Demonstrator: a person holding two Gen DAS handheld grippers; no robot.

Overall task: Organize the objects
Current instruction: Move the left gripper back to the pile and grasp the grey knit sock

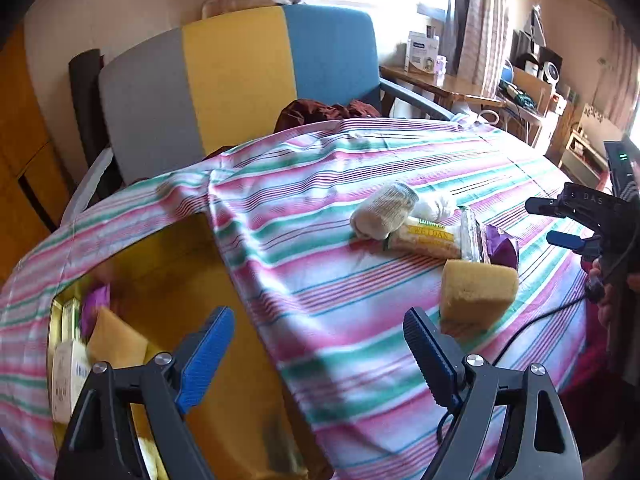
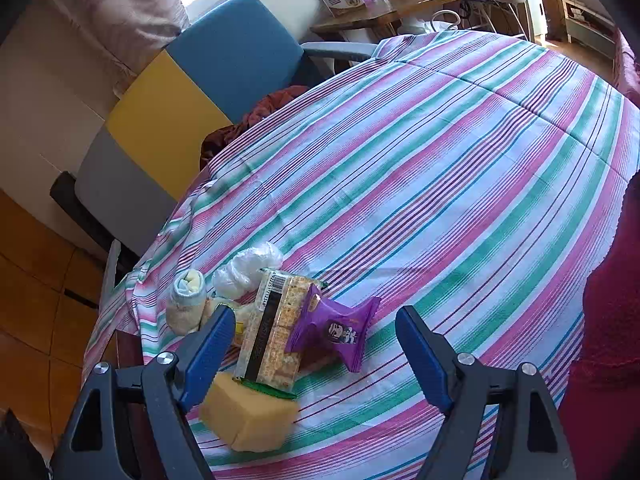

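A small pile lies on the striped tablecloth: a rolled sock, a white plastic bag, a yellow cracker packet, a purple snack pack and a yellow sponge. My left gripper hangs open and empty, left of the pile, near a yellow container. The container holds another sponge, a purple pack and a white packet. My right gripper is open above the purple pack, a cracker packet and the sponge, gripping nothing.
A grey, yellow and blue chair stands behind the table with dark red cloth on its seat. A wooden desk with boxes is at the back right. A red-clothed person is at the right edge. A cable trails over the cloth.
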